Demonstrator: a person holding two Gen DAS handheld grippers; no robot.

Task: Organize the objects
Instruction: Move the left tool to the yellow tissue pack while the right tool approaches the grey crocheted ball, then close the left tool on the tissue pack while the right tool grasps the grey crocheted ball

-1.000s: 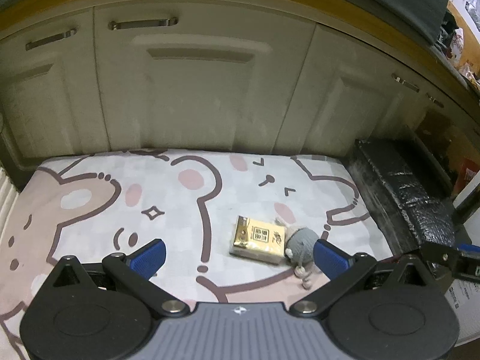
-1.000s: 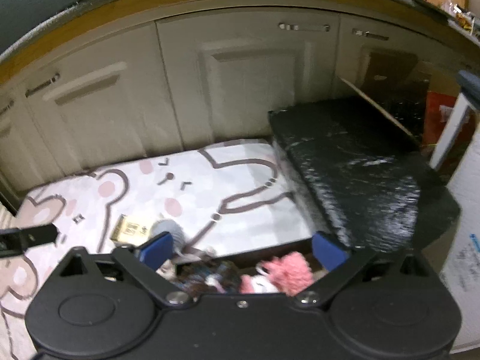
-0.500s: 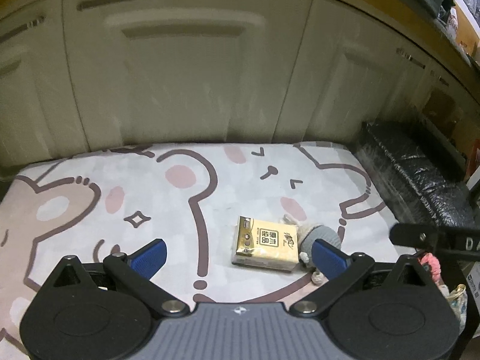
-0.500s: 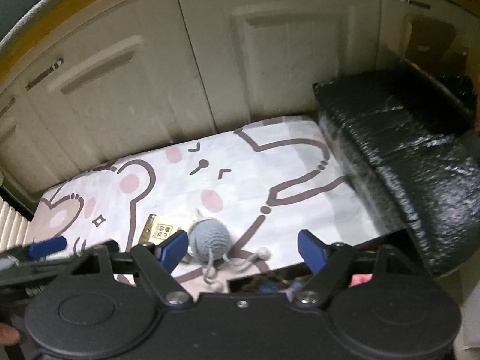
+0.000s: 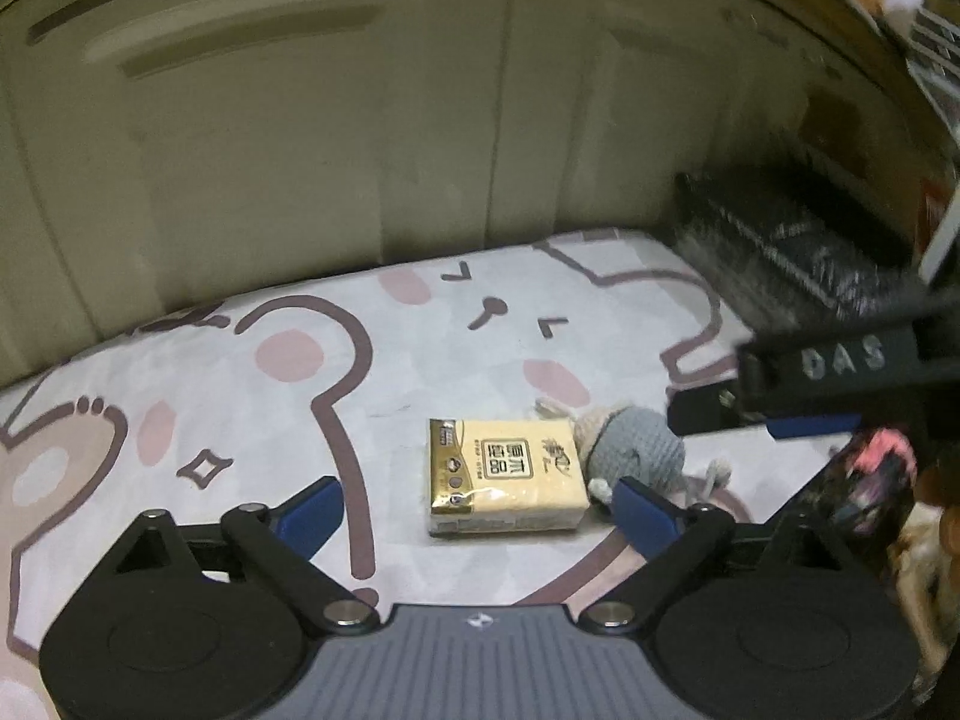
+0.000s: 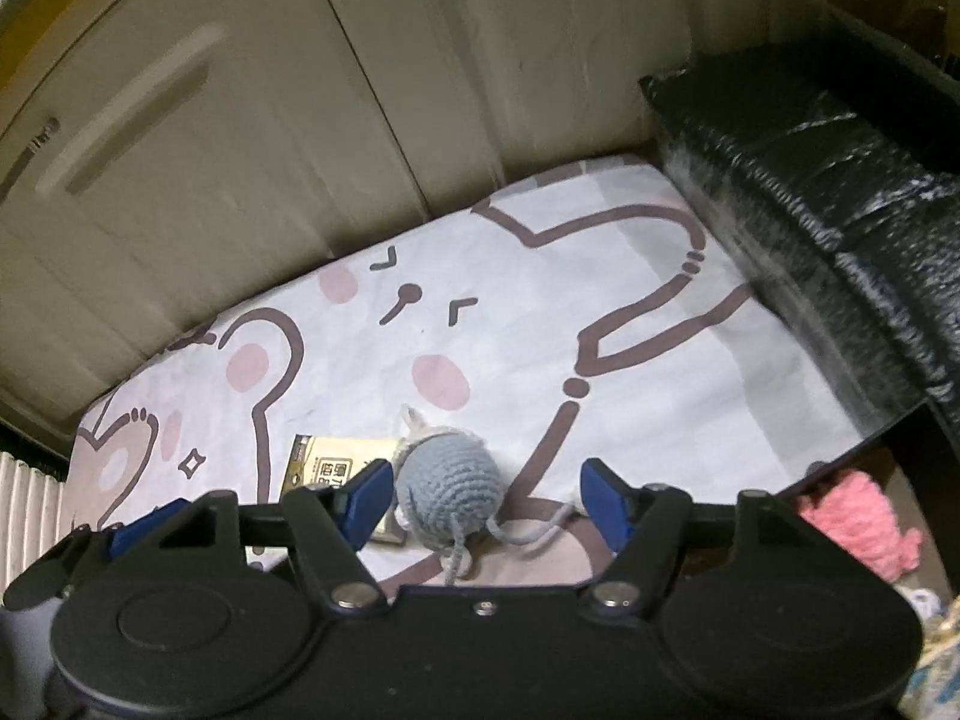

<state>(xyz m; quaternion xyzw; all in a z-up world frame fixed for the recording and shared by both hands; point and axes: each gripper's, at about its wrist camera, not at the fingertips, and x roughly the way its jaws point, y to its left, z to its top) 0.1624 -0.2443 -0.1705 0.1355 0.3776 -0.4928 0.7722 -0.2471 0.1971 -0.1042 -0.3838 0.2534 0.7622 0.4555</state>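
A yellow tissue pack (image 5: 504, 483) lies on the bear-print mat (image 5: 360, 372), with a grey crocheted mouse (image 5: 639, 456) touching its right side. My left gripper (image 5: 474, 513) is open and empty, just in front of the pack. My right gripper (image 6: 486, 501) is open and empty, its blue fingers either side of the grey mouse (image 6: 447, 489), just above it. The pack (image 6: 330, 471) is partly hidden behind the right gripper's left finger. The right gripper also shows at the right of the left wrist view (image 5: 774, 414).
Cream cabinet doors (image 5: 360, 120) stand behind the mat. A black wrapped block (image 6: 840, 192) lies along the mat's right edge. A box holding a pink fluffy toy (image 6: 858, 525) and other items sits at the near right.
Both grippers moved forward and down toward the pack and mouse. The right gripper swung left from over the box, so the mouse now sits between its fingers.
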